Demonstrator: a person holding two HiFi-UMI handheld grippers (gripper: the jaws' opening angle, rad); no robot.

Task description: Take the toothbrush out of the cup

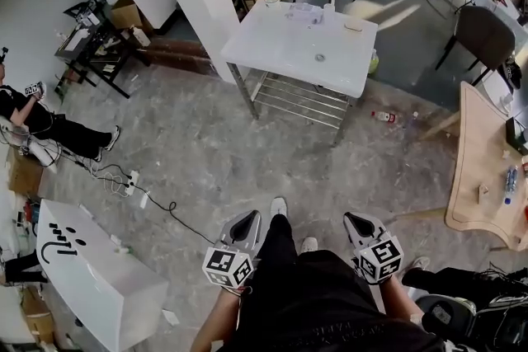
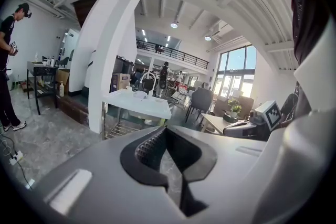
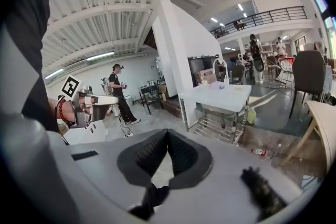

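I am holding my left gripper (image 1: pixel 245 222) and right gripper (image 1: pixel 359 223) with jaws pressed together, empty. The white table (image 1: pixel 280 45) is lying well ahead, midway between both. I am judging the cup and toothbrush are there, too small to tell.

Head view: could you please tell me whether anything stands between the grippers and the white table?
Nothing visible does. Open grey floor lies between the left gripper, the right gripper and the white table; the power strip lies off to the left, the bottle off to the right.
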